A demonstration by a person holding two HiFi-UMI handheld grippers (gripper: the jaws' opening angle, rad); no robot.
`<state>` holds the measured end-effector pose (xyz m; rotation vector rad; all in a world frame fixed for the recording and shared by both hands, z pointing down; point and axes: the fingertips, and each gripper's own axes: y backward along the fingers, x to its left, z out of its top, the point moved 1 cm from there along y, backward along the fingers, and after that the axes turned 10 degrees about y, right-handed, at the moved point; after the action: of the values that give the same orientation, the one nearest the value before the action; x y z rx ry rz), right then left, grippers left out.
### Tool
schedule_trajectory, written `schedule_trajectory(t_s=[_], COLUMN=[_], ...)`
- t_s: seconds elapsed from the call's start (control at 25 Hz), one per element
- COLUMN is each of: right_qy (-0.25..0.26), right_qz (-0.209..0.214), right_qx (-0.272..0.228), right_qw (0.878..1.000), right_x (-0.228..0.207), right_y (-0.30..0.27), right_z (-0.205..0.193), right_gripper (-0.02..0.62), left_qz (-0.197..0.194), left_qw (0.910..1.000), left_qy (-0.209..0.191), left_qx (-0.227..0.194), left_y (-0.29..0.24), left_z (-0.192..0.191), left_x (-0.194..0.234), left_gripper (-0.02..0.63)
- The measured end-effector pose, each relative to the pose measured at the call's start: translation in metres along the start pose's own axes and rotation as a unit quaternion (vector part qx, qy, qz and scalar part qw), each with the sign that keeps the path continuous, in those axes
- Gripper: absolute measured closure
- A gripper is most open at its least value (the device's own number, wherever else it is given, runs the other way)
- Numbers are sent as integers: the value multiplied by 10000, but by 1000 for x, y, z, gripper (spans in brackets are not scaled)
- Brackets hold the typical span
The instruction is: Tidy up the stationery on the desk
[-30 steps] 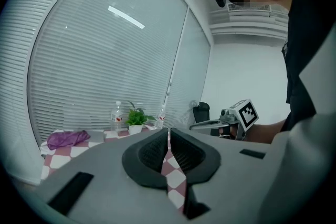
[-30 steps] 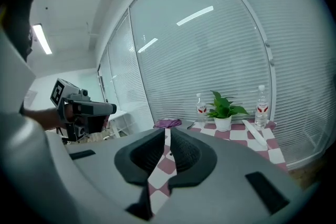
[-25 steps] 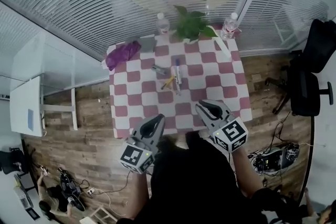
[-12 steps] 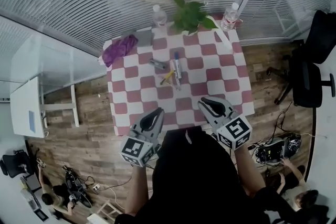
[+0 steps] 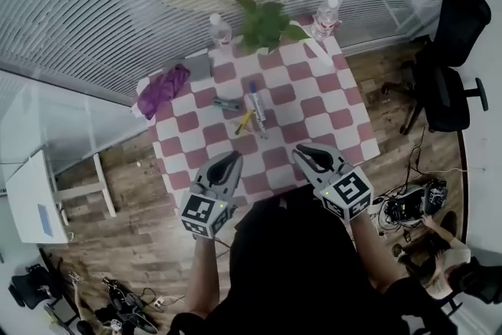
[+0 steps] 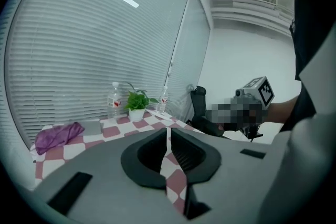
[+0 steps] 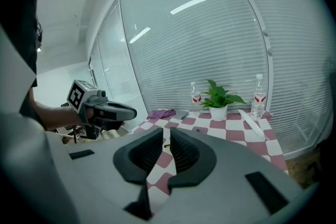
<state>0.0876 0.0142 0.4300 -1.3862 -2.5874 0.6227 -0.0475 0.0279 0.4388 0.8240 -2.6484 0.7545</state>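
Several pens (image 5: 252, 107) and a small grey item (image 5: 227, 103) lie together in the middle of the red-and-white checked table (image 5: 329, 102). A yellow pen (image 5: 244, 121) lies beside them. My left gripper (image 5: 228, 162) (image 6: 168, 131) is over the table's near edge, shut and holding nothing. My right gripper (image 5: 307, 153) (image 7: 167, 134) hovers at the near edge to its right. Its jaws have just been closing and stand almost together with nothing between them. Both grippers are well short of the pens.
At the far edge stand a potted plant (image 5: 263, 23), two water bottles (image 5: 221, 31) (image 5: 325, 16) and a white strip (image 5: 314, 51). A purple cloth (image 5: 162, 86) and a grey pad (image 5: 200, 67) lie far left. A black office chair (image 5: 451, 82) stands on the right.
The head view has swung, so the table sits further left and higher. My left gripper has moved forward and down over the table's near edge. The right gripper has stayed about where it was.
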Motion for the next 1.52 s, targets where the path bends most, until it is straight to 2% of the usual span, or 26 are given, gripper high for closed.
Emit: schedule_trajectory(t_s=[0.2,0.44,0.56,0.76,0.84,0.92,1.04,1.12,1.24,1.52], right_qy=[243,958,1417,2224,2663,3225,4093,4402,4570,4690], right_qz=[41,382,500,667,707,684,619,632,709,793], right_qx=[435,859,1046,1395,1520,1654,1818,1872,1949,1964], right_qw=[9987,9910,9831,9626,9492,9295,8920,8759,8650,8574], right_x=[14,31,32,36,38,37,37,38,39,39], right_y=[-46,-109,-139,-177,-189,-201,-219,-229,-238,-249], right_z=[-20,-39,-50,-75,-86,-98,-114,-123,-136,-142], right_gripper=[511,474,460,428,414,408,405,405,405,428], left_qz=[-101,-65,-31,-34,-53,-64,-25,14,49,120], left_qw=[9998,9999,10000,9999,9998,9998,9996,9995,9994,9991], left_qy=[-110,-94,20,112,129,164,204,227,260,351], left_qx=[126,124,76,97,125,136,193,212,221,202], left_y=[12,31,35,36,37,38,41,43,45,50], left_z=[-15,-19,-20,-28,-32,-34,-39,-40,-43,-45], left_x=[23,37,43,45,44,42,41,41,41,49], left_gripper=[566,566,566,566,566,566,566,566,566,566])
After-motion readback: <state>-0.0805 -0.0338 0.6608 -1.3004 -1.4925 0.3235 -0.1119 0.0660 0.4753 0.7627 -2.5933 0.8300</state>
